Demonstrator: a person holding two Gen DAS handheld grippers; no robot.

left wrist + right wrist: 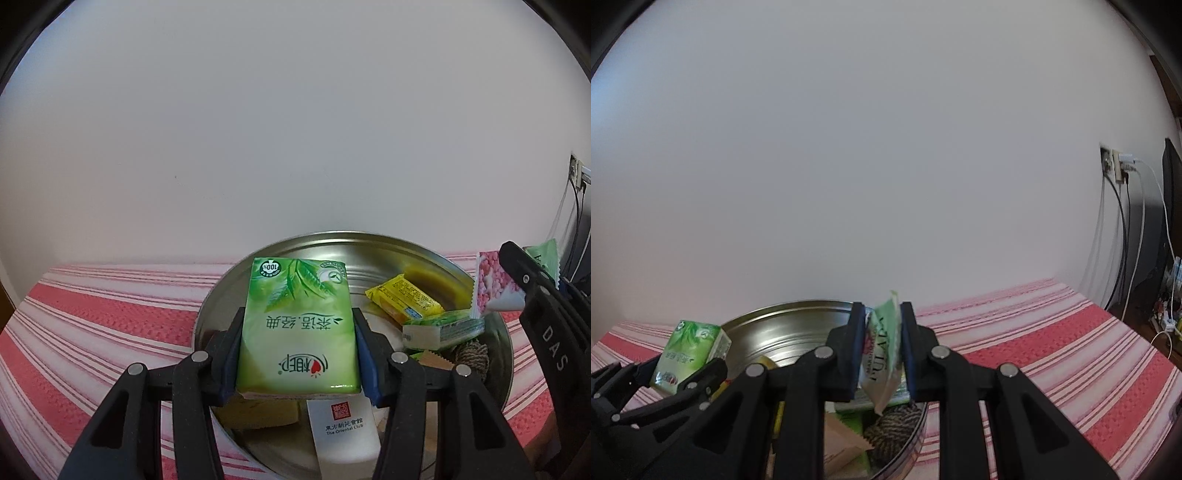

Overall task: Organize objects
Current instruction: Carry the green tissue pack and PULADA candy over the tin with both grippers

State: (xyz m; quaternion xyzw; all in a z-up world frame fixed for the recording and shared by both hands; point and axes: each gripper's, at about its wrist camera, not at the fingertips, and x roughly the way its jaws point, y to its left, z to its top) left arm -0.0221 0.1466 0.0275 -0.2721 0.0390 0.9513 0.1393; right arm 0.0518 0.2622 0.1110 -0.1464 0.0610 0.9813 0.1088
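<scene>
- Left gripper (299,354): jaws closed on both sides of a green tissue pack (301,325), holding it above the tin (207,314).
- Tissue pack sits upright between the blue pads, print upside down, over the near-left part of the tin. Also seen at left of the right wrist view (689,350).
- Right gripper (882,350): jaws nearly closed, pinching a thin green-and-pink sachet (882,347) edge-on, above the tin's right rim (916,432).
- In the left wrist view the sachet (495,284) shows at far right, held at the right gripper's tip, over the tin's right edge.
- Tin: round, metal, open, resting on a red-and-white striped cloth (92,325).
- In the tin: yellow packet (402,299) at far right, green-white packet (443,328) just near of it, yarn ball (472,354) by the right wall, white card (343,432) at near centre, tan wrapper (846,443) near the yarn.
- Wall socket with cables (1115,166) at far right, well apart from the tin.
</scene>
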